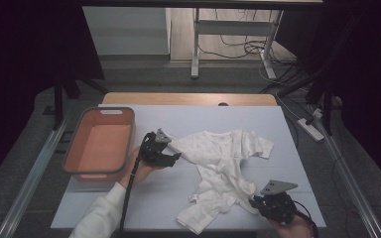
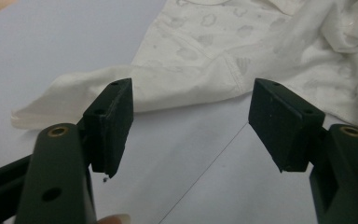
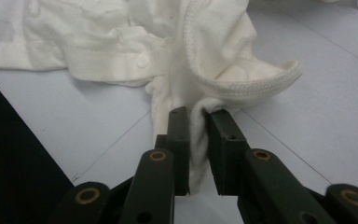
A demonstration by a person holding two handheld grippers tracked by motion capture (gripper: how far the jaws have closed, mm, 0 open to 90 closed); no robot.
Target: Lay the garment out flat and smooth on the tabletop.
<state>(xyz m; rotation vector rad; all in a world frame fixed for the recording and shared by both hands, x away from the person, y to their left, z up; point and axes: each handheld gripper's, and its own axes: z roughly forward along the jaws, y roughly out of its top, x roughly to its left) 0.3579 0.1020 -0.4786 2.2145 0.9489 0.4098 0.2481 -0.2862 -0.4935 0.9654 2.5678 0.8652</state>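
A crumpled white garment (image 1: 223,171) with a faint print lies across the middle of the pale table (image 1: 278,124). My left gripper (image 1: 172,156) hovers at the garment's left sleeve with its jaws wide apart; in the left gripper view (image 2: 191,126) the sleeve (image 2: 98,91) lies just beyond the jaws, untouched. My right gripper (image 1: 256,202) sits at the garment's near right edge. In the right gripper view (image 3: 196,140) its jaws pinch a fold of the white cloth (image 3: 196,135), with a stitched hem (image 3: 247,86) curling just past them.
An orange basket (image 1: 100,141) with a grey rim stands at the table's left. The near table edge runs just under my right gripper. Table legs and cables lie on the floor beyond the far edge.
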